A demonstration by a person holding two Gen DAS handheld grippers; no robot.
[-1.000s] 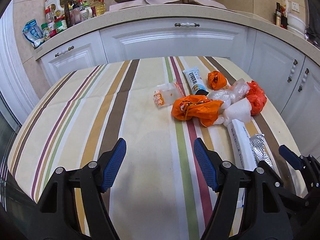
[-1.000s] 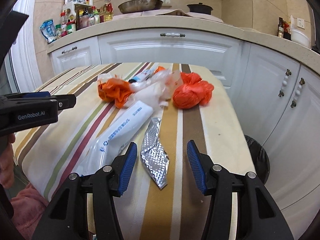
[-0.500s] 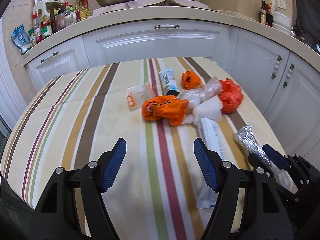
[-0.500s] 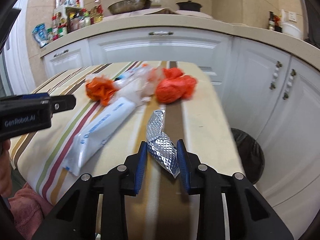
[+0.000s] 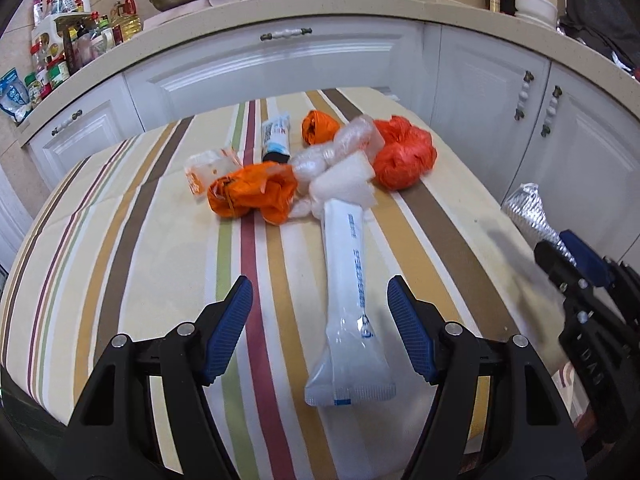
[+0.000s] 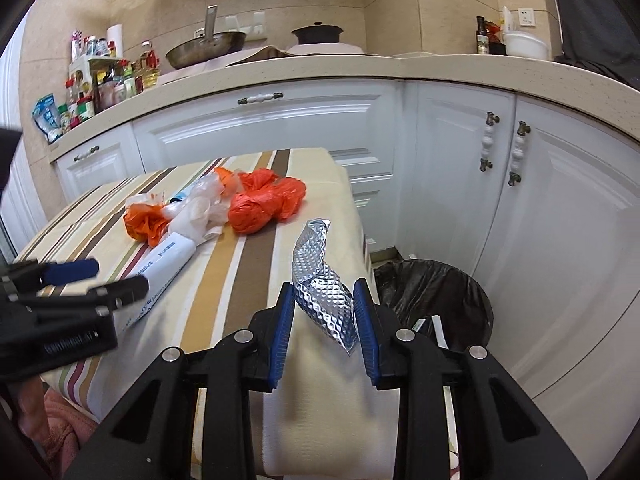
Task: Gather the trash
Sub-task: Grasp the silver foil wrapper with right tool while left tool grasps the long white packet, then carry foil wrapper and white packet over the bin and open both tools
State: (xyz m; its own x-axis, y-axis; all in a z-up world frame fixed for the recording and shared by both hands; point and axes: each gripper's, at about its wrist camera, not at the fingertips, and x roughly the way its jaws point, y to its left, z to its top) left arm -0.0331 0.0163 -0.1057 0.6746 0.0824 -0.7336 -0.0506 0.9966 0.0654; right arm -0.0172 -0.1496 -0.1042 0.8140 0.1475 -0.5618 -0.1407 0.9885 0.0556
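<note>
In the left wrist view, the left gripper [image 5: 320, 322] hovers with its blue-padded jaws spread wide over the near part of the striped tablecloth [image 5: 132, 248], and a long white plastic packet [image 5: 350, 280] lies on the cloth between them, touched by neither pad. Farther off sits the heap of trash: a crumpled orange bag [image 5: 252, 196] on the left, clear plastic wrappers [image 5: 340, 160] in the middle, a red-orange bag [image 5: 404, 156] to the right, a small orange wad [image 5: 318, 128] and a printed tube [image 5: 275, 140] behind them, and a small clear pouch [image 5: 208, 168] at far left. At the right edge the right gripper [image 5: 564, 252] holds a silver foil wrapper [image 5: 528, 216] up off the table. In the right wrist view, the right gripper [image 6: 324, 320] is closed narrowly on the embossed silver foil wrapper [image 6: 320, 280], which twists upward from between the pads, lifted above the table's right edge. Just beyond and to the right on the floor stands a bin lined with a black bag [image 6: 432, 296], beside the white cabinets [image 6: 560, 220]. The left gripper [image 6: 80, 280] shows at the left, over the white packet [image 6: 164, 264].
</note>
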